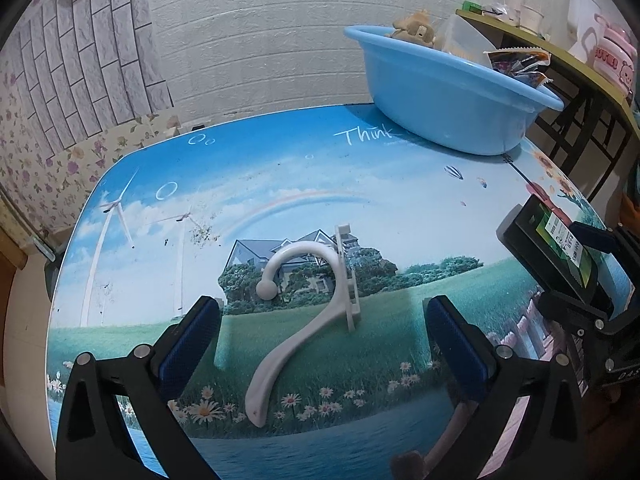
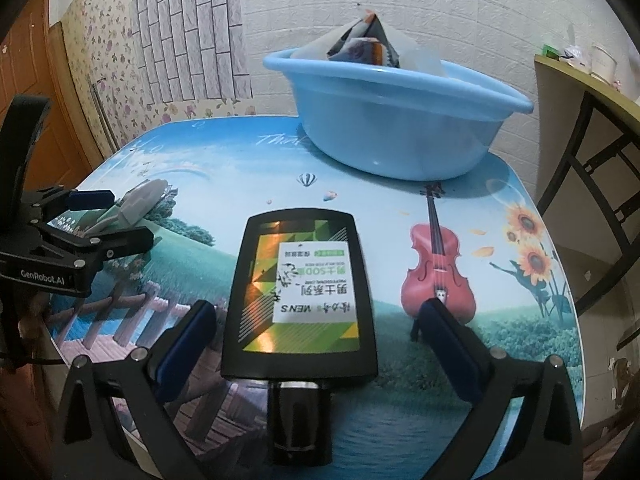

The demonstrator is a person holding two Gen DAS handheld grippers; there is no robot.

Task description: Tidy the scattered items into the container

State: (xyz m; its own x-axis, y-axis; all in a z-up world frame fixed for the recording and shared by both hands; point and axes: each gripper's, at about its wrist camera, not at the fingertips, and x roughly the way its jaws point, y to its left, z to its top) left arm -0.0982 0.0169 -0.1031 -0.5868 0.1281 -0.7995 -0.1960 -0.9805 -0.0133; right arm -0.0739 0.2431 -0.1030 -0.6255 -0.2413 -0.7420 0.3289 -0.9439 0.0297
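Spread wide, the left gripper straddles a white hanger lying flat on the table; the right gripper, equally wide, flanks a black bottle untouched. Beyond, the blue basin holds snack packets.

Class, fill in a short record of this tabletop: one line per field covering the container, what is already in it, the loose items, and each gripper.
container: blue basin at the far side of the printed table
already inside: snack packets, a plush toy
loose item 1: white hanger, lying flat between the open left gripper fingers
loose item 2: black bottle, lying flat, cap towards the camera, between the open right gripper fingers
contact: neither item gripped
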